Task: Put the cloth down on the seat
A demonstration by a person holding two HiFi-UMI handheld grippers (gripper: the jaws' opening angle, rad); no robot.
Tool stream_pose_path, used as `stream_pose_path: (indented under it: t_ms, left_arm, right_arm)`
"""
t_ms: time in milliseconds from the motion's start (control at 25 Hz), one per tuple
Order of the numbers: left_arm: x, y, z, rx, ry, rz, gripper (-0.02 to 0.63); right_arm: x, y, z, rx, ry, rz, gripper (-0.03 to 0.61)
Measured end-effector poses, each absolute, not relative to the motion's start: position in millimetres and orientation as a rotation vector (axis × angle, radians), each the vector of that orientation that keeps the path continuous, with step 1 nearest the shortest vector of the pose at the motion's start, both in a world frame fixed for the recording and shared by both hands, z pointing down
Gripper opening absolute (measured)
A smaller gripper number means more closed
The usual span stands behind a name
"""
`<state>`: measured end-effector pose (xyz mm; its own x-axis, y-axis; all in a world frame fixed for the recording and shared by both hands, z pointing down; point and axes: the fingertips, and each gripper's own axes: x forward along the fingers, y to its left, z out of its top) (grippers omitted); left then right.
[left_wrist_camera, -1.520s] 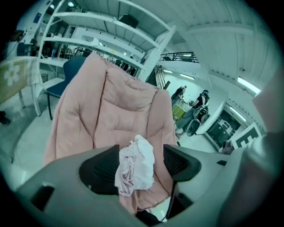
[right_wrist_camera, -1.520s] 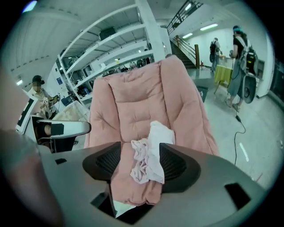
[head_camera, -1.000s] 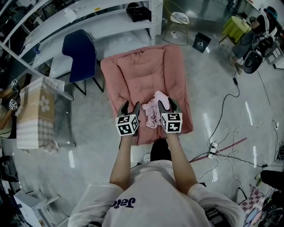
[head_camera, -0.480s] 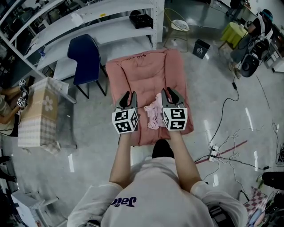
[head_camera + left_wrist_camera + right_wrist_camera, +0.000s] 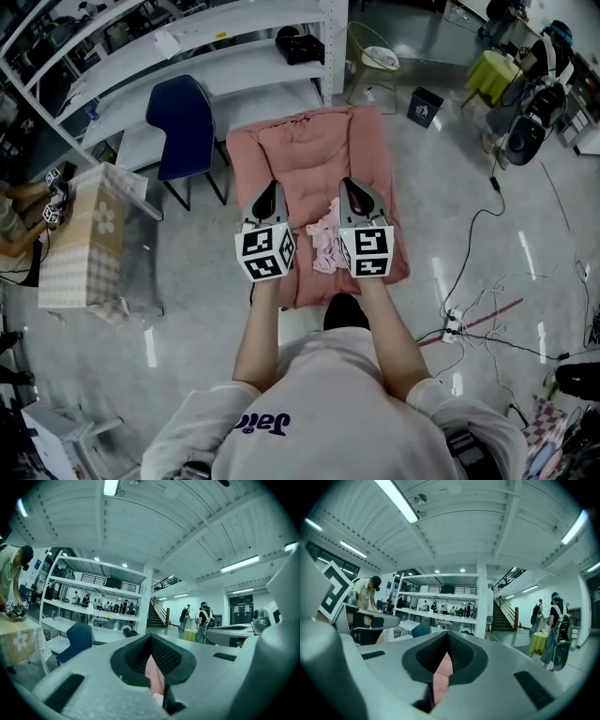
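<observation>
The pink padded seat (image 5: 309, 155) lay on the grey floor as it had a second earlier, with the blue chair (image 5: 183, 122) and the white shelving (image 5: 202, 37) beyond it in the same places. What had changed was the grippers. A second before, both sets of jaws stood spread just above the seat. Now the left gripper (image 5: 271, 190) had its jaws closed tip to tip, and so did the right gripper (image 5: 350, 187), and both sat a little higher in the head view.

In each gripper view the ribbed pads met, with only a sliver of pink showing in the gap beneath them. Whether that was seat or cloth I could not tell, and neither gripper visibly carried anything.

The pink cloth (image 5: 324, 246) lay crumpled on the front part of the seat, between the two grippers. Less of it showed than before, since the marker cubes covered its edges.

For writing, the person's white shirt (image 5: 319, 412) bore dark script that seemed to begin "Jal", the rest being unclear. The cubes carried black-and-white square markers, and a small black bin (image 5: 426, 94) had a white mark too small to read.
</observation>
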<state>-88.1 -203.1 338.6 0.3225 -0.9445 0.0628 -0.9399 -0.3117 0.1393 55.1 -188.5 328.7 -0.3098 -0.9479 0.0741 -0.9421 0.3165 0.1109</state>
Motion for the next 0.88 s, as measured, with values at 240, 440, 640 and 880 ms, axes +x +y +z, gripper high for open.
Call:
stream_pose_path:
  t_ms: [240, 440, 640, 880]
  left_arm:
    - [-89, -201, 329, 2.432, -1.768, -0.019, 0.014]
    - [-91, -202, 330, 2.420, -1.785, -0.009, 0.014]
    - [-86, -204, 330, 2.422, -1.755, -0.027, 0.014]
    - [-86, -208, 333, 2.416, -1.738, -0.042, 0.014]
  right_arm:
    - [57, -189, 318, 1.801, -2.444, -0.050, 0.012]
    - [60, -190, 319, 1.817, -2.445, -0.017, 0.012]
    - [64, -193, 323, 1.827, -2.430, -0.002, 0.012]
    - [72, -197, 324, 1.835, -2.418, 0.001, 0.012]
